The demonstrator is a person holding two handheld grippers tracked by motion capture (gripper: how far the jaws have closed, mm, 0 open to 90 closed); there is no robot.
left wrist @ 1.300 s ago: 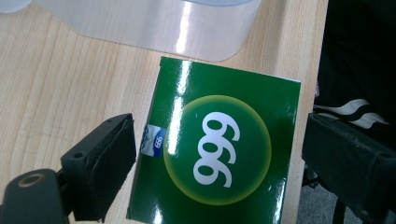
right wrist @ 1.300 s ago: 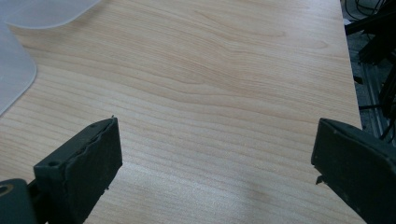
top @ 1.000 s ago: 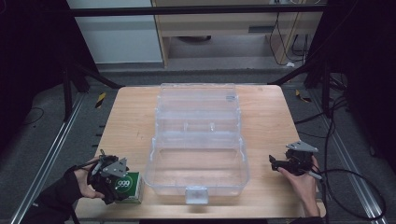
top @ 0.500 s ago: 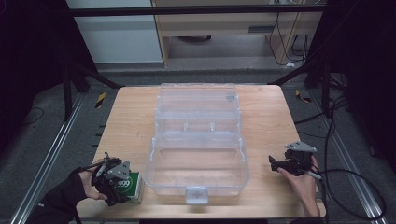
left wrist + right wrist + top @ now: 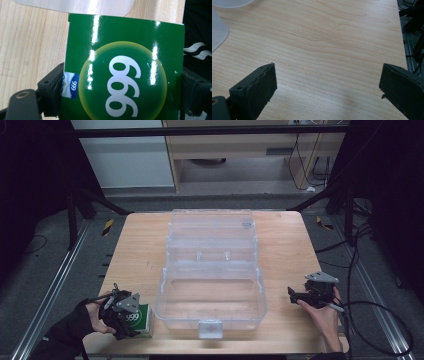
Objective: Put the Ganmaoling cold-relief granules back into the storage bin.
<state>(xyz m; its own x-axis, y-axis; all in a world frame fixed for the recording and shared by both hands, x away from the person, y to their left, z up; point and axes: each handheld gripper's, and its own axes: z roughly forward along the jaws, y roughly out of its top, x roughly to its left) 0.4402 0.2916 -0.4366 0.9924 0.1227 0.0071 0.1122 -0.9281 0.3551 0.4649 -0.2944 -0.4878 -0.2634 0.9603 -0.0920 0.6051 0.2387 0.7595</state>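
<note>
We judge the main risk to be a slipped or crushed green box [image 5: 122,72]: it is glossy card, and our left gripper [image 5: 121,312] has just been closing its jaws on it, with the box between them. In the left gripper view both black pads sit against its 2 sides, low on the pack, so a lift could tilt it out of the grip, and a harder squeeze could dent it. A 2nd risk is the clear plastic case [image 5: 211,270], open at the middle of the table [image 5: 135,250]: its near wall stands just right of the box, and a careless swing could catch the rim or push the case.

The box rests at the near left corner of the table. Our left hand [image 5: 92,317] reaches in from the near left edge, the gripper over the box. Our right gripper [image 5: 300,296] rests near the right edge, jaws wide apart over bare wood, holding nothing.
</note>
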